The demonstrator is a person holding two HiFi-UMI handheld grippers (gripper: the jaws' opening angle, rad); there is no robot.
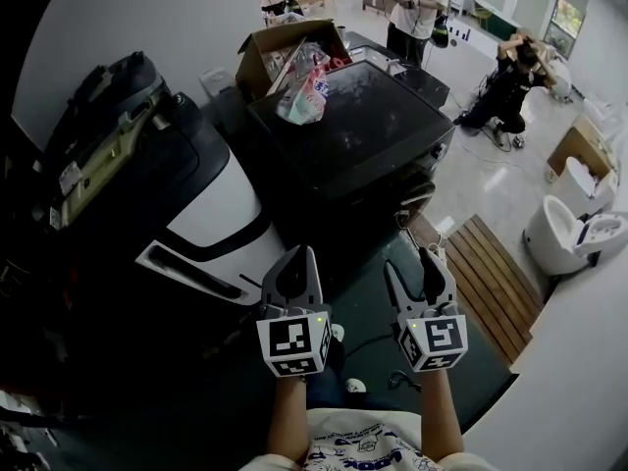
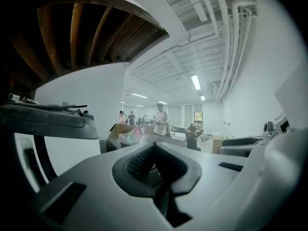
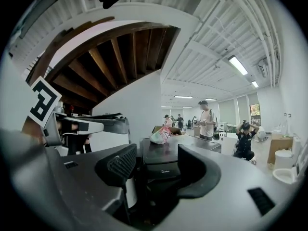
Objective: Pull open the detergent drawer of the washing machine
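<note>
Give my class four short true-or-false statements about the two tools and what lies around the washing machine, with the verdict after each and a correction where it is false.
1. The left tool has its jaws together with nothing between them. True.
2. The right tool is clamped on the washing machine. False: its jaws stand apart and empty, and the machine is some way ahead of it.
3. A plastic bag lies on top of the washing machine. True.
4. The cardboard box stands between the tools and the washing machine. False: it is on the far side of the machine, past the bag.
</note>
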